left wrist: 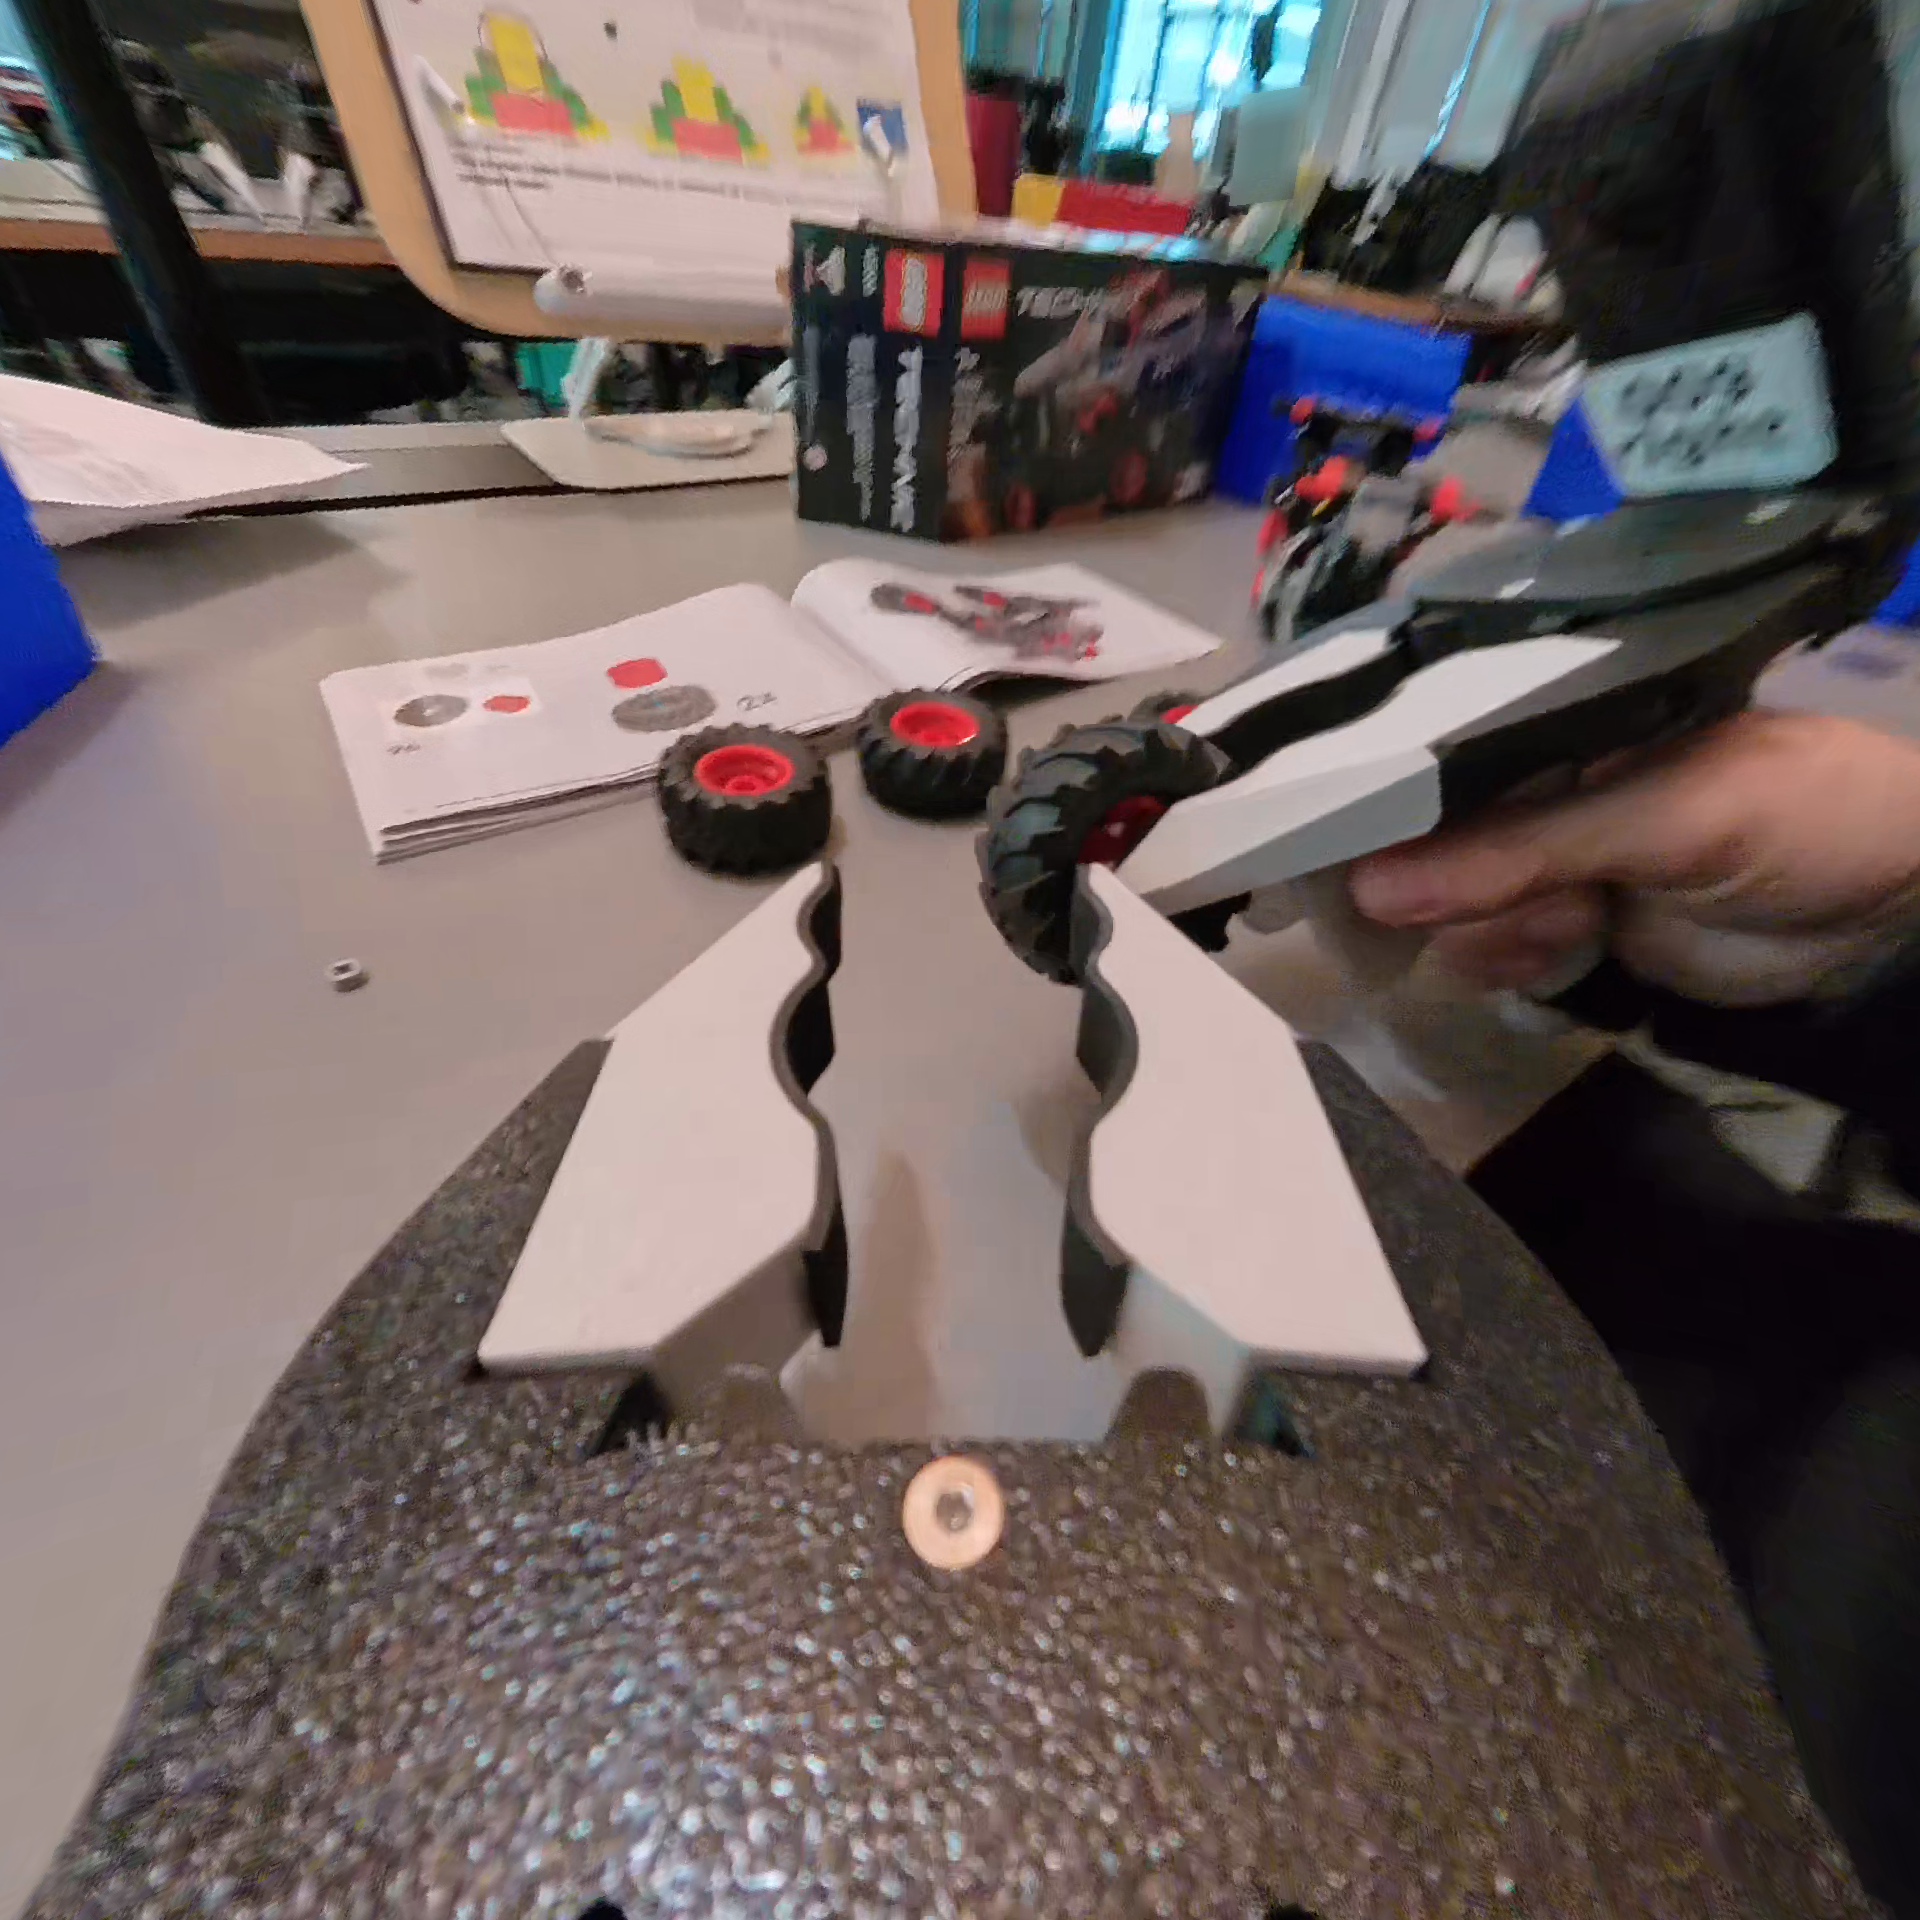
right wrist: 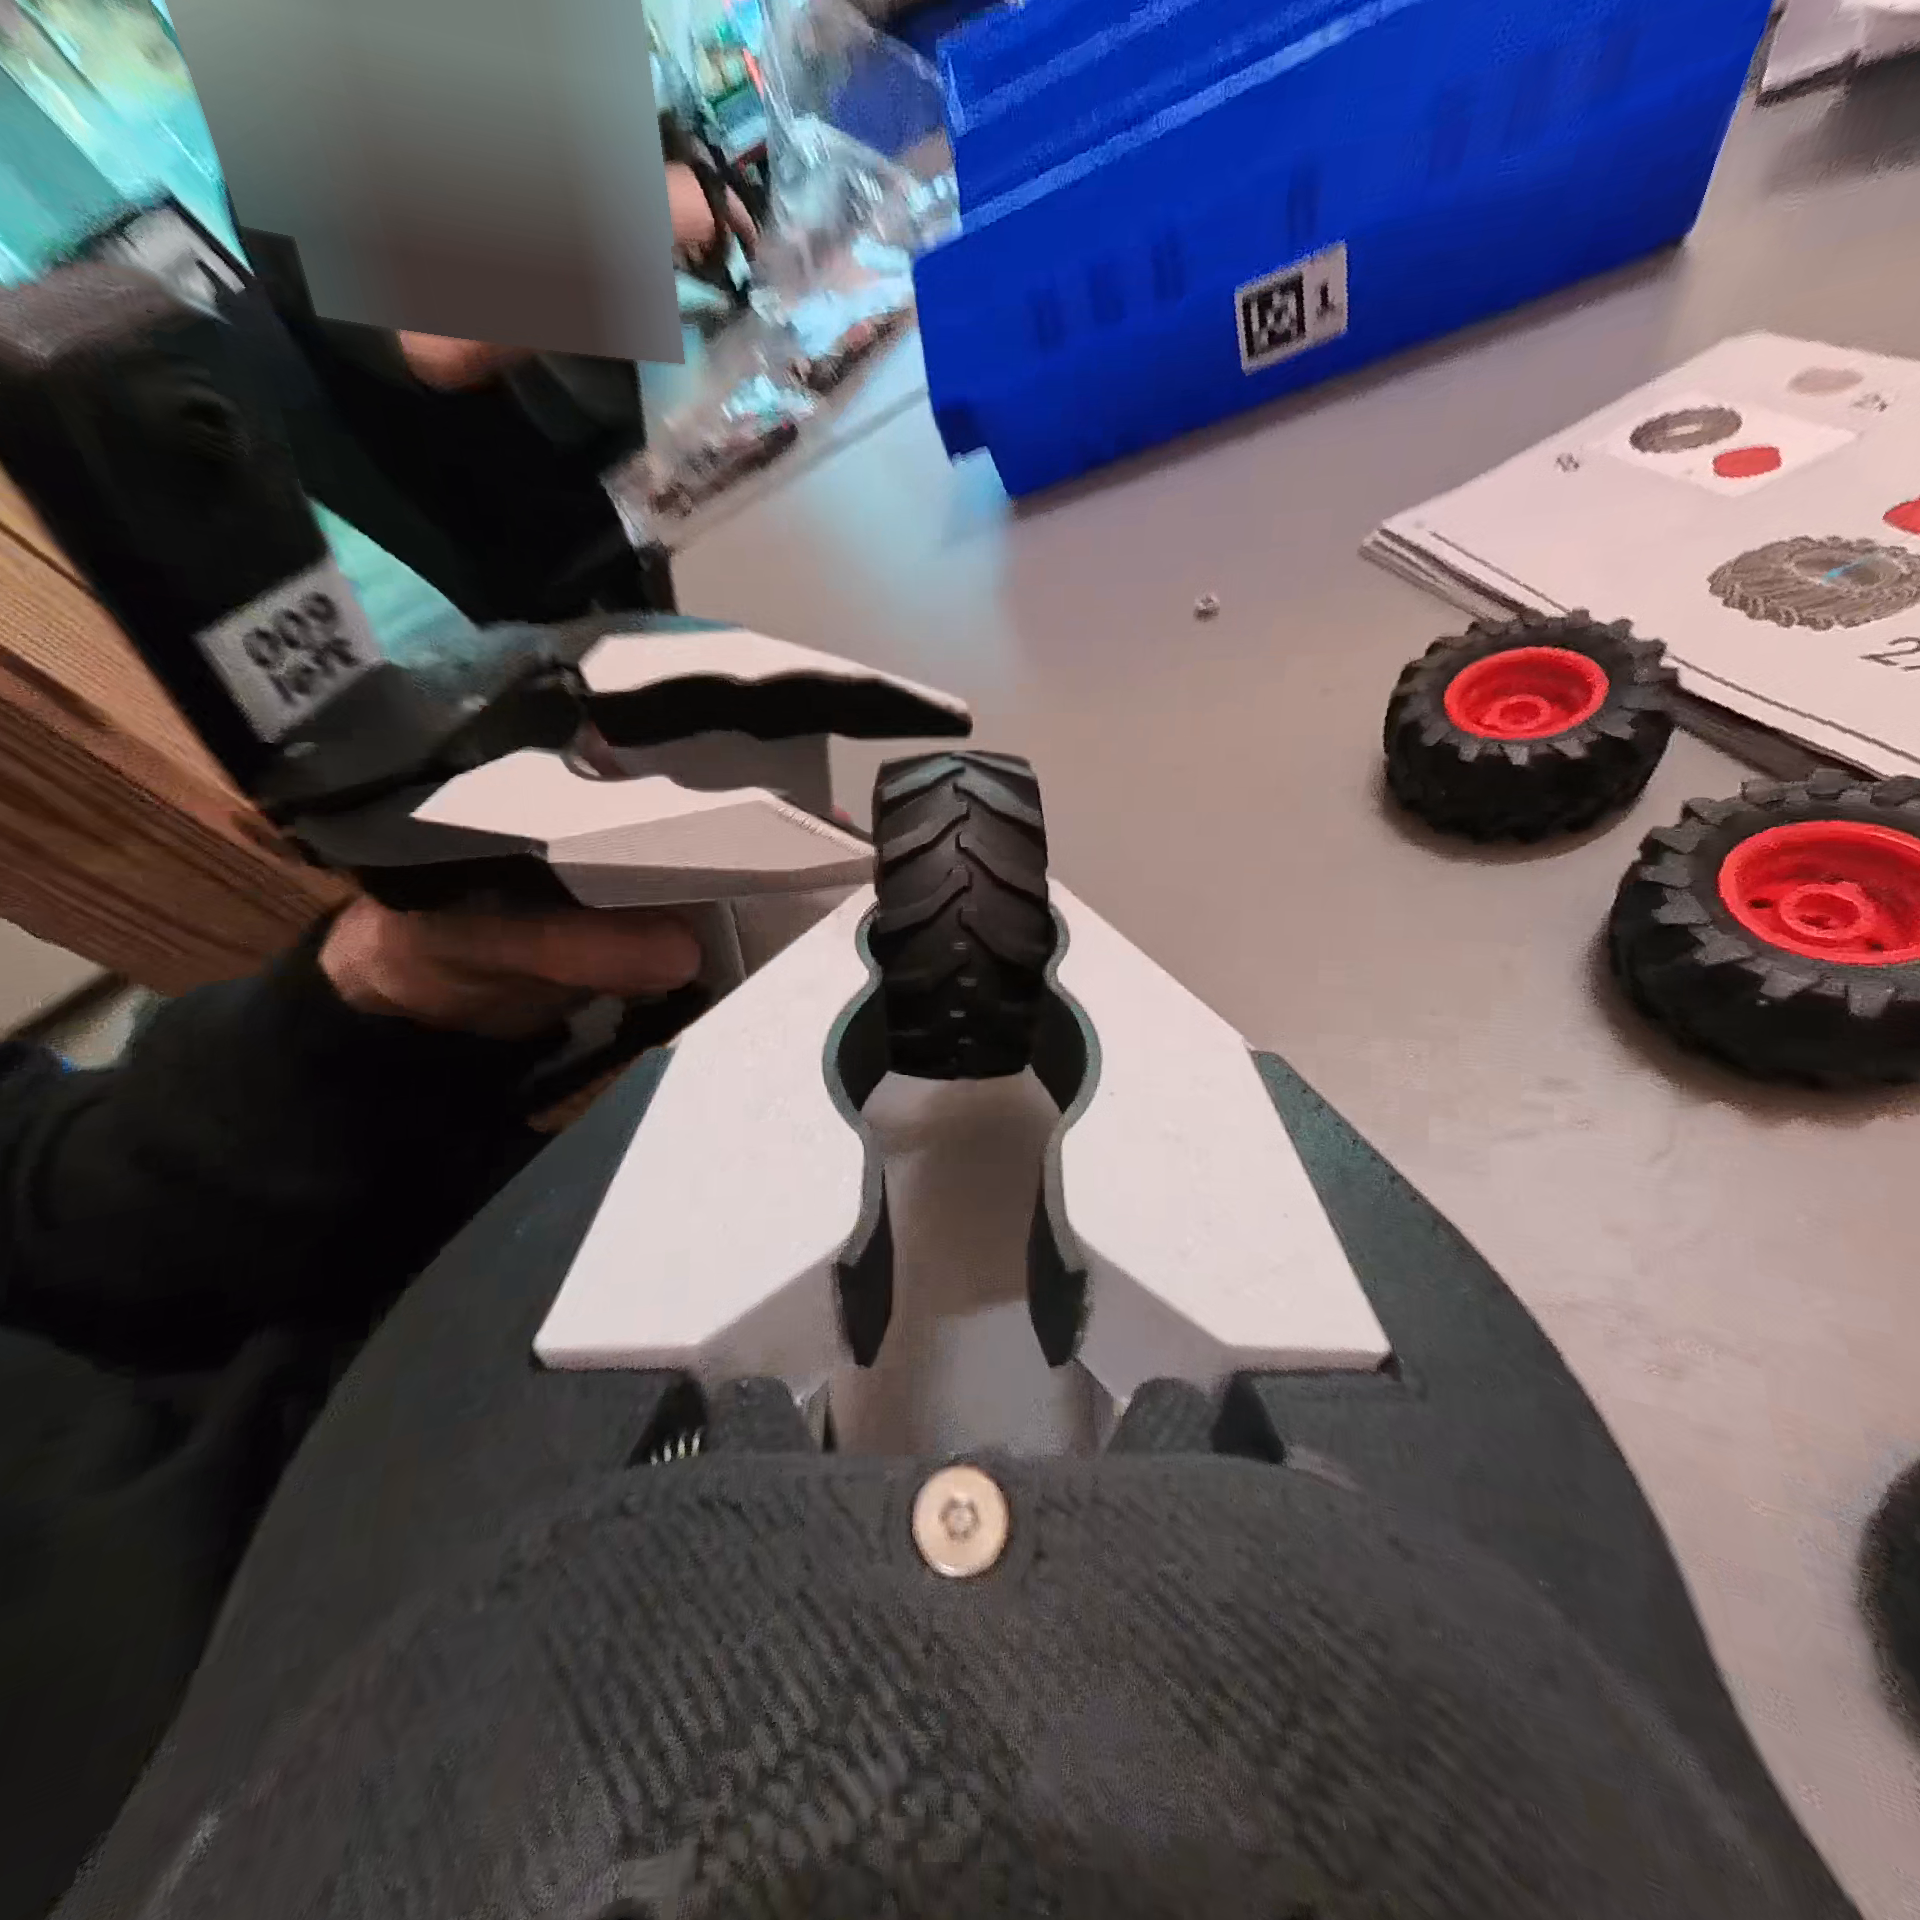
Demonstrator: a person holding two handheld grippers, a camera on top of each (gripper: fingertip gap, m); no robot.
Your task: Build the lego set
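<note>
Right gripper [right wrist: 961, 935] was clamped on a black tire [right wrist: 961, 914], gripping it across the tread and holding it upright above the table. Left gripper [left wrist: 961, 904] sat empty with its jaws spread, one tip just beside that tire. A bare hand [right wrist: 509, 961] was wrapped around the left handle.

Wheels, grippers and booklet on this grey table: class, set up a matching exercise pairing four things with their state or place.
Things:
1. right gripper
2. left gripper
3. two red-hubbed wheels
4. instruction booklet

States:
A. open, holding nothing
B. lying flat on the table
C. shut on an upright wheel
D. lying open behind the wheels

Pairs: 1-C, 2-A, 3-B, 4-D
</note>
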